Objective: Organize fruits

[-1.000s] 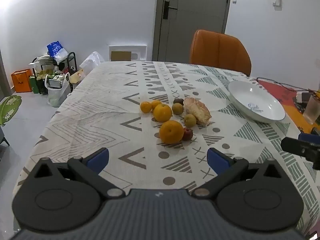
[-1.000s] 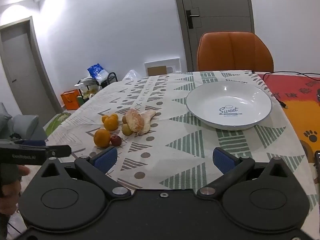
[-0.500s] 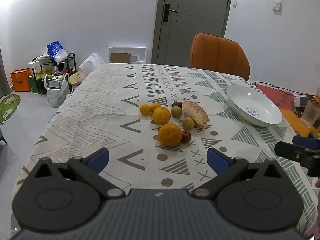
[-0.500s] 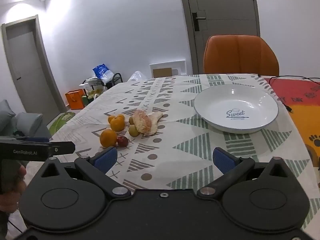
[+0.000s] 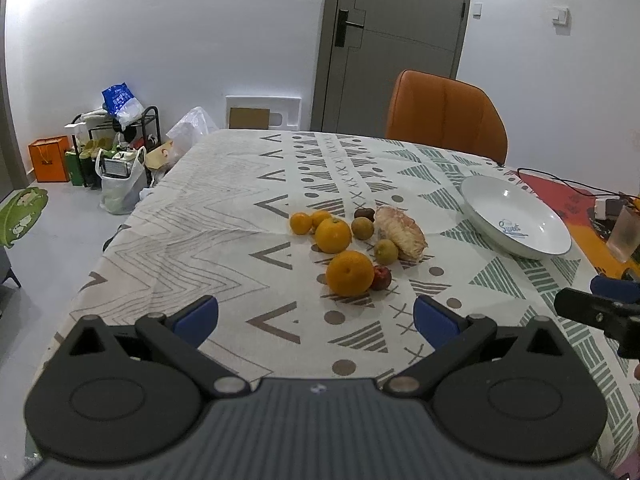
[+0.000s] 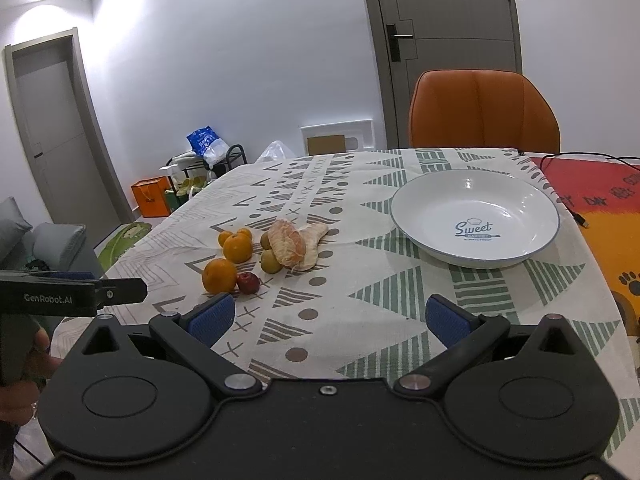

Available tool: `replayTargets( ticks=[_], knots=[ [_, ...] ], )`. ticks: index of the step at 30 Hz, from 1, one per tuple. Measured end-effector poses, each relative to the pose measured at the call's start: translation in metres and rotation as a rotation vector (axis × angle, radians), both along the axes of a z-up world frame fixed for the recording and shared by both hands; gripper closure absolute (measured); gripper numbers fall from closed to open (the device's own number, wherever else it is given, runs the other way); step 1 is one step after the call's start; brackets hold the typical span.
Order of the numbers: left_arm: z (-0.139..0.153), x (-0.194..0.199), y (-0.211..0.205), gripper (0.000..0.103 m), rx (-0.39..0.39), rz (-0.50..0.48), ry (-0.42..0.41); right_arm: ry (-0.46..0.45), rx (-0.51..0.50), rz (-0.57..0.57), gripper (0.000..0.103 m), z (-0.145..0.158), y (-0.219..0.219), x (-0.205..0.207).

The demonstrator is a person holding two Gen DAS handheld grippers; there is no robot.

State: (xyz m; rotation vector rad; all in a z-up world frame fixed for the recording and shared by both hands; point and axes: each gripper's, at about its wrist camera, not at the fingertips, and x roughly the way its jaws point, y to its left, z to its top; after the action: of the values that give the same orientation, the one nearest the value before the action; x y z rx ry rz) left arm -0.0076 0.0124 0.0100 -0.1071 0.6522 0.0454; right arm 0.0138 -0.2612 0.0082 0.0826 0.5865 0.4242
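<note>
A cluster of fruit lies mid-table: a large orange [image 5: 349,273] nearest me, a small red fruit [image 5: 382,277] beside it, another orange [image 5: 333,235], two small oranges [image 5: 301,223], small green-brown fruits [image 5: 385,251] and a peeled pomelo piece [image 5: 401,232]. The same cluster shows in the right wrist view, with the near orange [image 6: 219,275] and the pomelo [image 6: 286,243]. An empty white plate [image 6: 432,236] marked "Sweet" sits to the right; it also shows in the left wrist view [image 5: 480,216]. My left gripper [image 5: 316,316] and right gripper [image 6: 328,316] are both open and empty, short of the fruit.
A patterned tablecloth [image 5: 224,216] covers the table. An orange chair [image 6: 484,112] stands at the far side. A red-orange mat with a cable [image 6: 600,184] lies at the right edge, and a glass [image 5: 624,236] stands at far right. Bags and a rack [image 5: 112,148] clutter the floor at left.
Both grippers have shifted slightly toward the fruit and plate, which look a bit nearer in the right wrist view. Both stay open. No fruit has moved.
</note>
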Motion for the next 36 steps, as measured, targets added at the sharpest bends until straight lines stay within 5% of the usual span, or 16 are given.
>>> replayTargets(
  ticks=[36],
  knots=[
    [-0.0012, -0.0017, -0.0002, 0.0, 0.006, -0.003, -0.007, 0.005, -0.007, 0.002, 0.0, -0.0005, 0.0011, -0.0005]
  ],
)
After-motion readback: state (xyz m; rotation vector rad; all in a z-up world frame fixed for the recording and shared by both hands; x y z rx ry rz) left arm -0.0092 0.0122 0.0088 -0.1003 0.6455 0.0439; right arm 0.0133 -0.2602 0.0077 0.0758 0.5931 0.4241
